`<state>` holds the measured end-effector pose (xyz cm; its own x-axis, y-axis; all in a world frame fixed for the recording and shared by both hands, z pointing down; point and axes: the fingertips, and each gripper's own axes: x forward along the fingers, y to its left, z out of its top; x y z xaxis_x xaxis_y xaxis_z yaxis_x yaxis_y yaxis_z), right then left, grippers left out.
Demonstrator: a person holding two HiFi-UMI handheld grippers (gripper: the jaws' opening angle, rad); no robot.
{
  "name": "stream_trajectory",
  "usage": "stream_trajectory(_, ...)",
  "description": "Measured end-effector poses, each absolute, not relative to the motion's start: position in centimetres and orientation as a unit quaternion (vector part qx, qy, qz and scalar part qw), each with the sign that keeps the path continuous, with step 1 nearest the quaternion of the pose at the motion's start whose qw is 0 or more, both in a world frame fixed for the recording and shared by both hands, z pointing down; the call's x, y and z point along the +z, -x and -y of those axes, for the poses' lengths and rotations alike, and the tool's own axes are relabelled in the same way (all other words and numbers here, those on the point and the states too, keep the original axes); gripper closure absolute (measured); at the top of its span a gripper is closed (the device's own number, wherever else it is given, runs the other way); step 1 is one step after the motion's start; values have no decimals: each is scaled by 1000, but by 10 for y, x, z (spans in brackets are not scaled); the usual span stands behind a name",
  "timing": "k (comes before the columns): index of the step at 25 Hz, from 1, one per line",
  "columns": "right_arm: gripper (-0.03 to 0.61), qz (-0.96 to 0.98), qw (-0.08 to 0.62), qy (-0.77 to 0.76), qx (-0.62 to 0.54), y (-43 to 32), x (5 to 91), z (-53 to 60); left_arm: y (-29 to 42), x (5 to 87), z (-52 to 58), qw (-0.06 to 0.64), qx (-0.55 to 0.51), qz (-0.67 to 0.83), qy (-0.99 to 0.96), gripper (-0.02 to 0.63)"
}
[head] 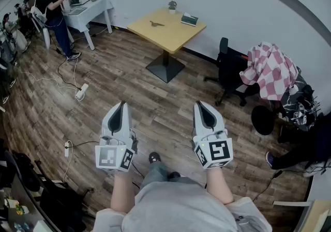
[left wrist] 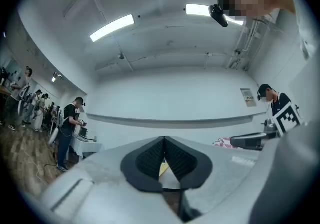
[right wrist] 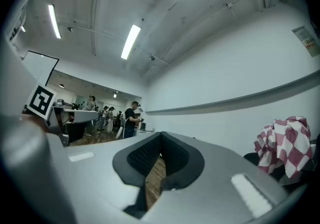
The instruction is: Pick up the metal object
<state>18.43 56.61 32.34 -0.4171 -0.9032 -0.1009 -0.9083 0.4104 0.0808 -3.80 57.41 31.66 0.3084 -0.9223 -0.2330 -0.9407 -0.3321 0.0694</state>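
Note:
A small dark metal object [head: 156, 24] lies on a square yellow table [head: 164, 37] across the room, beside a little potted plant [head: 172, 5] and a green book [head: 189, 18]. I hold both grippers side by side over the wooden floor, pointing toward that table and well short of it. My left gripper [head: 122, 104] is shut with nothing between its pads [left wrist: 150, 158]. My right gripper [head: 200, 104] is also shut and empty, its tips meeting [right wrist: 160, 137]. A sliver of the yellow table [left wrist: 162, 169] shows below the left jaws.
A black office chair [head: 227, 70] draped with a red-and-white checkered cloth [head: 271, 73] stands right of the table. A black round stool [head: 262, 120] and bags sit at the right. A person [head: 51, 8] stands at a white desk [head: 93, 11] far left. Cables and a power strip [head: 81, 91] lie on the floor.

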Motion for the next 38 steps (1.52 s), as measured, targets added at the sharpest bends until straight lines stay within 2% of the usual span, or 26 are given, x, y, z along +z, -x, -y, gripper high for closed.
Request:
stream_trajectory(15,581,-835,26,545,76,-175,315,-539,41,317,-545,42,121,-563,817,614)
stream_trajectory(38,581,-827,45,556,73,-122,312,-400,93,309,-393,58,109,-559,820,614)
